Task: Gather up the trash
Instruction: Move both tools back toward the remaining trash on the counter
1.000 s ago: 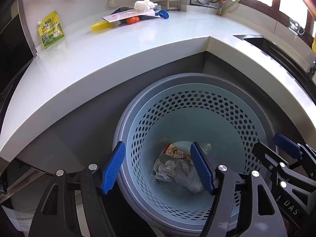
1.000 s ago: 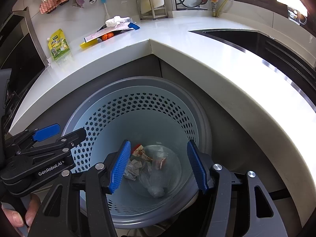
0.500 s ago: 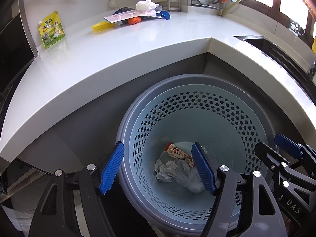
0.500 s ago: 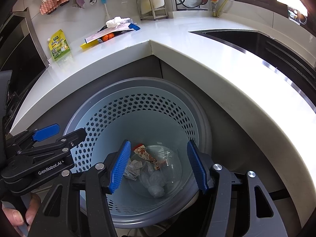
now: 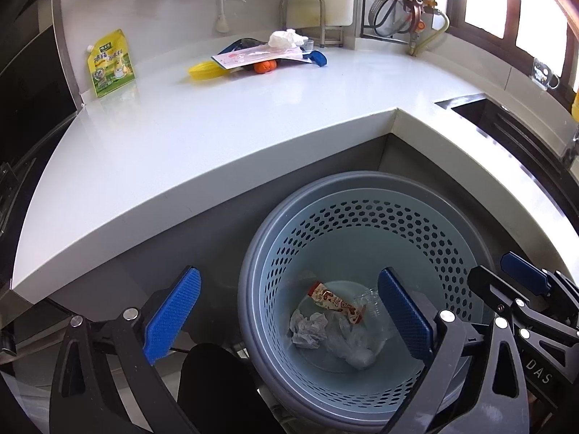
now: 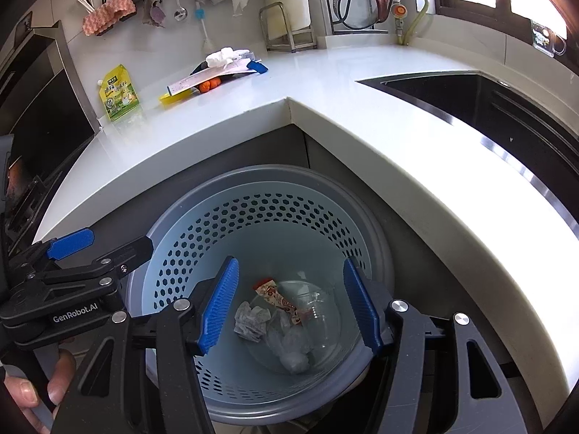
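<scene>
Your left gripper [image 5: 289, 311] has its jaws opening with nothing between them, yet its right finger covers part of the clear plastic cup [image 5: 372, 311] down in the trash bin [image 5: 362, 188], so you can't see the cup whole. The near wall of that bin sits behind the gripper bodies in both views. On the counter [image 5: 217, 137], the pile under the white tissue [image 5: 286, 39] overlaps itself, so the orange thing [image 5: 263, 67] beneath the flat packet stays unidentifiable. The print on the green pouch [image 6: 119, 94] is too small to read. Only fingertips of your left hand [image 6: 39, 387] show, cut by the frame's edge.
</scene>
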Tool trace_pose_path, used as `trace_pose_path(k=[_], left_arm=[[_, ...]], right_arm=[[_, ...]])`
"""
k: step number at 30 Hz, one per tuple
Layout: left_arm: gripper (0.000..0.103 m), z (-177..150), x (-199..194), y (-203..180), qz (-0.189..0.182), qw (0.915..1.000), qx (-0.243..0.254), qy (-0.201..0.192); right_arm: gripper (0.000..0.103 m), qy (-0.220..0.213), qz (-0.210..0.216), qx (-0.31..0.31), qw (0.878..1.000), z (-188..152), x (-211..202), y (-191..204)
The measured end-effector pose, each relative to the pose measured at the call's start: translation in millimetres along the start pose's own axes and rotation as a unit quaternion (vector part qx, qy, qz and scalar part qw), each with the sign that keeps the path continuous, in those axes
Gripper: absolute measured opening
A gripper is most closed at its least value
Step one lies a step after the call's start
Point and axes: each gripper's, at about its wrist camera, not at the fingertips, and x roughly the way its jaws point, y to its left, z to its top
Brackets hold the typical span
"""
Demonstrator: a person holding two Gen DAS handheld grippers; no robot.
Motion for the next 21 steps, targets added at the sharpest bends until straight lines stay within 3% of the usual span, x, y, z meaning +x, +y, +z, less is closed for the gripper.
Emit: trace_pose_path(k=[10, 21], left_arm=[[0.097, 41, -21, 16, 0.009, 0.9985, -0.001, -0.053], [0.097, 116, -2, 62, 0.027, 0.9948, -0.044, -0.088]], right_arm=[[0.061, -0.046, 0.01, -0.027, 0.999, 61, -9, 10], [0.061, -0.071, 0.028, -0.045, 0.996, 154, 28, 27]])
